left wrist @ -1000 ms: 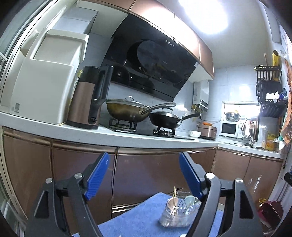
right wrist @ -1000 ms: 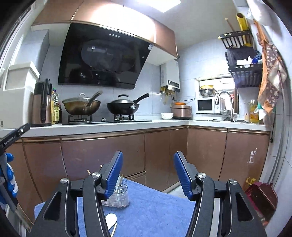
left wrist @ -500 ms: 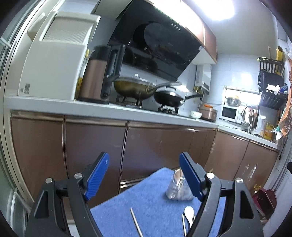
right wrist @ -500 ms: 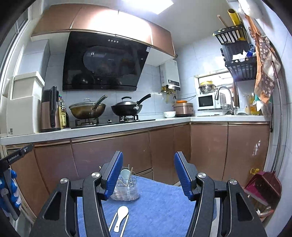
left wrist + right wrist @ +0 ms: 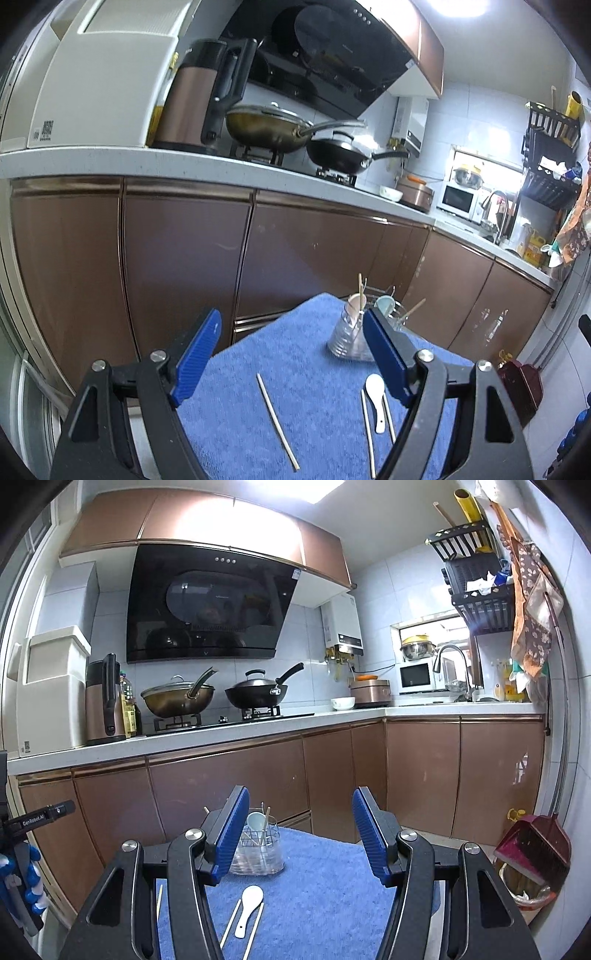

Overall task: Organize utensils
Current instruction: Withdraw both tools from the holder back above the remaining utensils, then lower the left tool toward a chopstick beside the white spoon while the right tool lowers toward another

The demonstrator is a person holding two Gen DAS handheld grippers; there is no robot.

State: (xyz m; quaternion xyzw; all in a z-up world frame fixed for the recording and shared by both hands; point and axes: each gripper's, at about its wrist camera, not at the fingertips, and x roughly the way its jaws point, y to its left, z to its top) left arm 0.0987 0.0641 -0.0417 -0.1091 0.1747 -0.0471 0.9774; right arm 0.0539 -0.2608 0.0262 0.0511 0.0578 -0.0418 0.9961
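A clear utensil holder point(image 5: 347, 338) point(image 5: 258, 853) with a wire insert stands on a blue towel point(image 5: 317, 398) point(image 5: 317, 890) and holds a pale spoon and several chopsticks. A white spoon point(image 5: 376, 398) point(image 5: 248, 908) lies on the towel between two chopsticks point(image 5: 367, 424) point(image 5: 231, 921). A single chopstick point(image 5: 277, 421) lies further left. My left gripper point(image 5: 291, 362) is open and empty above the towel. My right gripper point(image 5: 297, 834) is open and empty above the spoon and holder.
Brown cabinet doors point(image 5: 229, 786) run behind the towel under a white counter point(image 5: 110, 162) with a kettle point(image 5: 195, 99), two woks and a microwave. A red dustpan and bin point(image 5: 532, 860) stand on the floor at right.
Both grippers have tilted downward, bringing the towel, the spoon and the loose chopsticks into view. Both stay open and empty.
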